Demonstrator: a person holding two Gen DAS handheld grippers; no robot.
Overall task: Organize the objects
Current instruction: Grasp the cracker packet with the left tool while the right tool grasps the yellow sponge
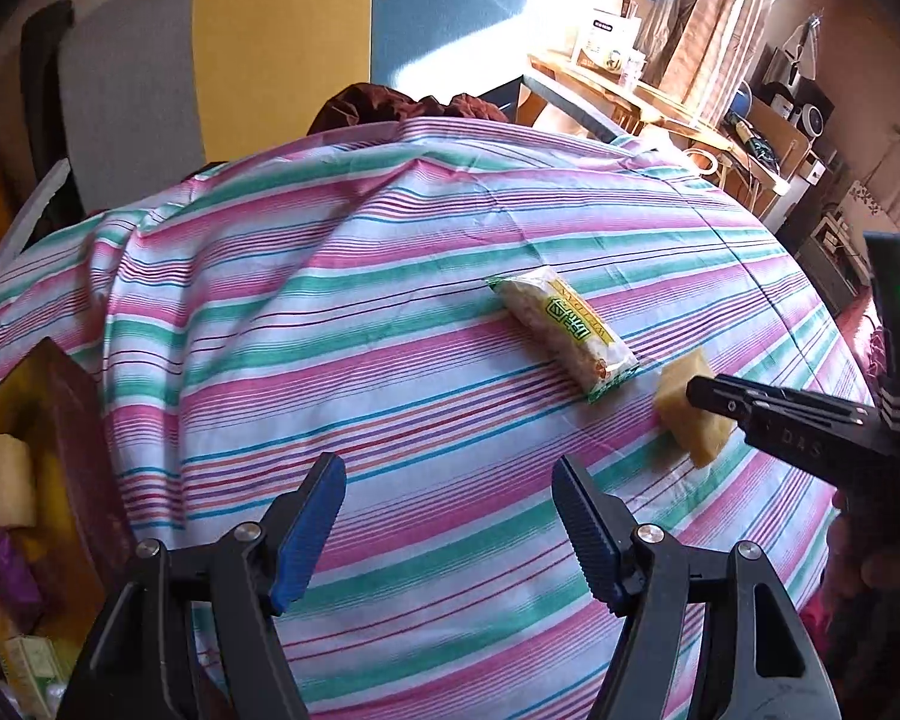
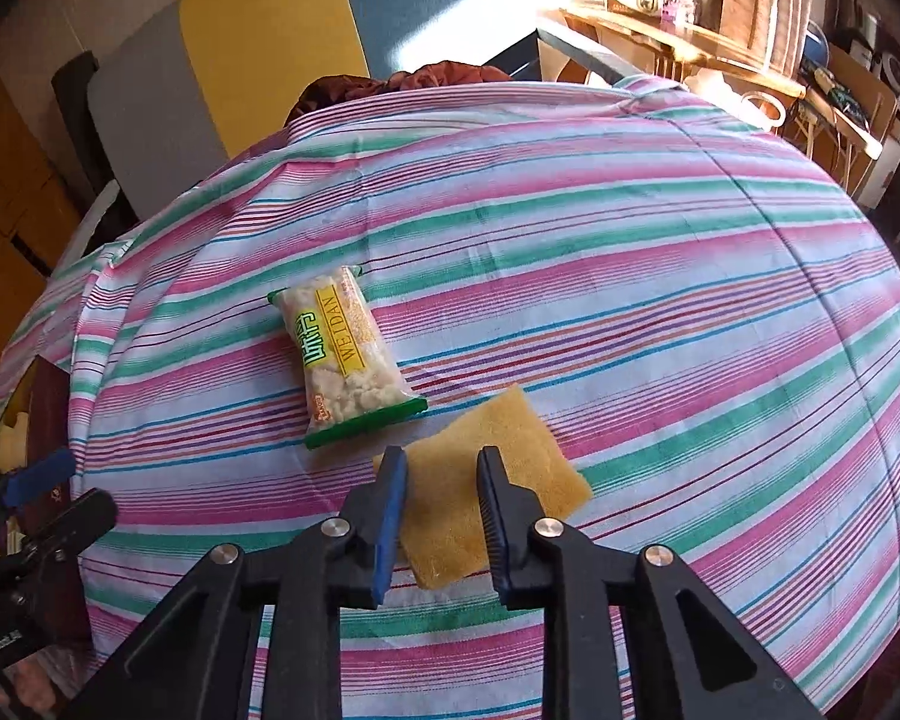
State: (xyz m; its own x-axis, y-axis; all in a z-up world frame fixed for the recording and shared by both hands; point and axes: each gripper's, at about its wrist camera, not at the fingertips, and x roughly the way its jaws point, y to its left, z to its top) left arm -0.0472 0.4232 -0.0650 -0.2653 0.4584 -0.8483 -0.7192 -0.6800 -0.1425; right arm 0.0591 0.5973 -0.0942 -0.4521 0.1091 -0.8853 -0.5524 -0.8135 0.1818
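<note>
Right tool [image 2: 437,516] is hanging right over the yellow sponge [image 2: 504,480], jaws parted and straddling the near part of it, not squeezing anything yet as far as I can tell. From the left wrist view it looks like the tips are at or just above the sponge [image 1: 687,414], can't say if they're touching. Left tool [image 1: 450,534] is wide open with nothing in it, sitting over bare striped tablecloth [image 1: 330,312] toward the near edge of the worktop.

Sponge lies flat toward the near right part of the worktop, and the snack packet [image 2: 345,354] (green ends, "WEIDAN" on it) sits just beside it, farther in, corner almost meeting the sponge.

What I'd worry about:
- the sponge is thin and flat, so if the jaws close too high they just pinch air or skim the top
- if they go too low they grab a fold of cloth along with it, and then the whole cloth drags, packet included
- soft sponge squashes, so a grip on only the near edge could let it flop or slip out on the lift
- the packet is close enough that a sideways nudge knocks it

There's a box of stuff [image 1: 60,420] at the left edge, probably where things go, so that's a long carry across.
</note>
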